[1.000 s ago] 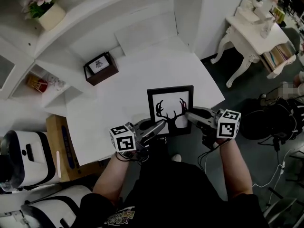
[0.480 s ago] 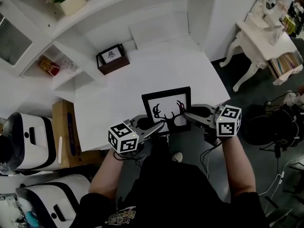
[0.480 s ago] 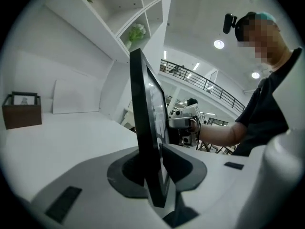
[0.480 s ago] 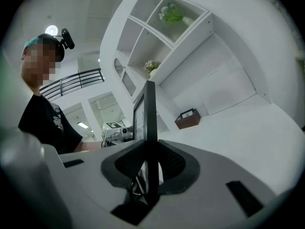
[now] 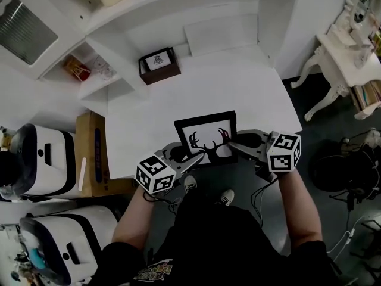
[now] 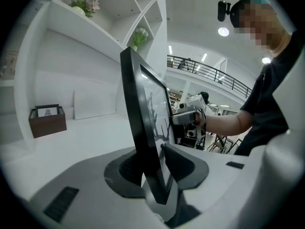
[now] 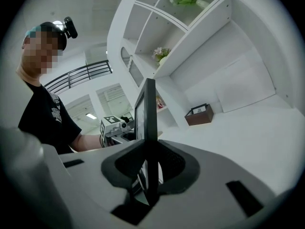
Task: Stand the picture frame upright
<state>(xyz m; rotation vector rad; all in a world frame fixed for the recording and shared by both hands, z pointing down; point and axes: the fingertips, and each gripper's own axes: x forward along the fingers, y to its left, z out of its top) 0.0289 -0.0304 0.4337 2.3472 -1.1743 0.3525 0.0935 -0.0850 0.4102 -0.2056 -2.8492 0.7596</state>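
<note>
Upright picture frame (image 5: pixel 205 137) — brown box (image 5: pixel 159 66) well behind.

The person wears a black short-sleeved T-shirt (image 5: pixel 238 243) with a pale printed design (image 5: pixel 152 273) on the chest, dark trousers (image 5: pixel 199 210) and light sneakers (image 5: pixel 225 196). A small black camera (image 7: pixel 70 27) sits on a teal cap or headband (image 6: pixel 257 0). The left gripper (image 5: pixel 193 161) and right gripper (image 5: pixel 233 143) have pale grey, rounded shells and dark ribbed pads (image 7: pixel 175 168). Each carries a white cube (image 5: pixel 156 174) printed with black square markers. Thin black cables (image 5: pixel 257 200) hang beneath the right one
</note>
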